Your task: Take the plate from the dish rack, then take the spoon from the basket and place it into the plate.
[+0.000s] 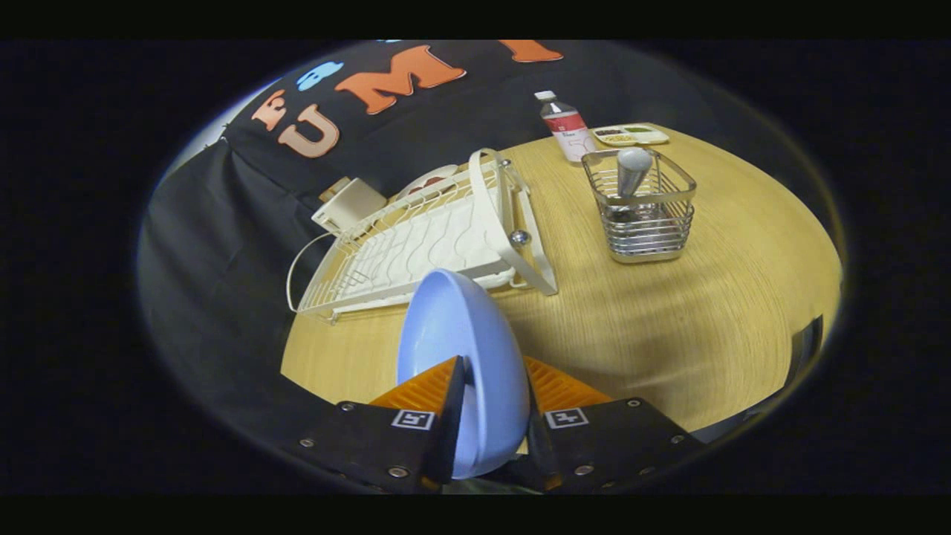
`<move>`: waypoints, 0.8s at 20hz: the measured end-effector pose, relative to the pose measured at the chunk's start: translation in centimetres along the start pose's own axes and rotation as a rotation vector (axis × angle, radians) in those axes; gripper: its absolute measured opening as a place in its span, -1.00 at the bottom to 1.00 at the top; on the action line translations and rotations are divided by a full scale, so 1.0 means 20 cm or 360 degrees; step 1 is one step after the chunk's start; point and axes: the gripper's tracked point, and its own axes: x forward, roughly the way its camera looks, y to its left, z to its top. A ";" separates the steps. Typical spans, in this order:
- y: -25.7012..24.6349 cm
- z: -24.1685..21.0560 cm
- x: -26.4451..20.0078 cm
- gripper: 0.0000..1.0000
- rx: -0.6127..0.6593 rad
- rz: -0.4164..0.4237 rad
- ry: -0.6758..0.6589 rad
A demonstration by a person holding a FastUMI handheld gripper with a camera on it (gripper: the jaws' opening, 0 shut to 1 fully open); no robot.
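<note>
— Plate (pixel 459 349) stands on edge between my gripper (pixel 490 394) fingers, clamped from both sides, light blue, its long axis running from the fingers up and away toward the dish rack (pixel 416 245). Its hollow face turns to my left, its rounded back to my right.

— Where is it against the rack?

— Held above the wooden table (pixel 669 327), just ahead of the rack's near end. I cannot tell whether its top edge touches the wire or only overlaps it from here.

— And the spoon?

— One spoon (pixel 631 172) stands upright in the wire basket (pixel 645 215), its pale handle end up, long axis near vertical, leaning slightly. The basket sits on the table to the right of the rack, well apart from my fingers.

— Give me the count.

— One plate in my grip, one spoon, one basket, one white rack. Something red and white lies at the rack's far end; I cannot tell what it is. Beyond the basket I count one clear bottle (pixel 563 128) with a white cap, upright, and beside it one shallow tray (pixel 630 134) with several compartments. A cream-coloured box (pixel 349 204) sits by the rack's far left corner, against the black cloth.
</note>
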 end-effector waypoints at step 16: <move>-0.31 0.31 -0.13 0.49 -0.0408 -0.0489 -0.0521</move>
